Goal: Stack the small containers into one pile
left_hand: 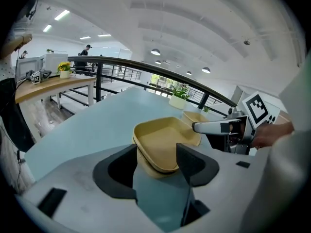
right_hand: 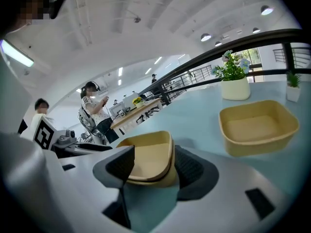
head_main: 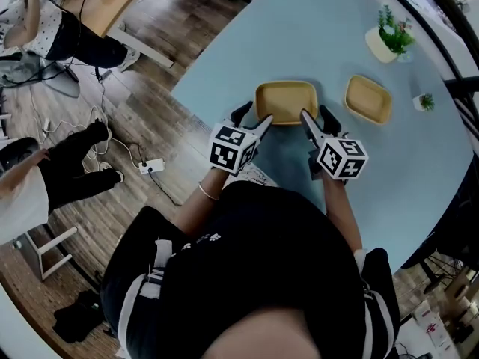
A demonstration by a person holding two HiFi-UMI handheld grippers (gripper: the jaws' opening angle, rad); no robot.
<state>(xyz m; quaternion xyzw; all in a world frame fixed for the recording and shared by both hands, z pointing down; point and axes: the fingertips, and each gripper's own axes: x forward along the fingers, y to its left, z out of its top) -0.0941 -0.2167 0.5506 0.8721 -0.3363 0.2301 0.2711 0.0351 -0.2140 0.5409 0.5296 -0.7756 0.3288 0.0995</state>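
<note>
The near container (head_main: pixel 287 101) sits empty by the table's (head_main: pixel 314 36) near edge. The left gripper (head_main: pixel 253 117) and right gripper (head_main: pixel 315 114) flank its near corners, jaws apart. The second container (head_main: pixel 368 98), also empty, lies just right of it.

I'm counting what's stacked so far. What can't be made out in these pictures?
Whether the near container is single or nested: too small in the head view, walls partly behind the jaws in both gripper views.
Its front edge: head view, hidden by the left gripper and right gripper.
Most of the far container: left gripper view, behind the near container and the right gripper.
</note>
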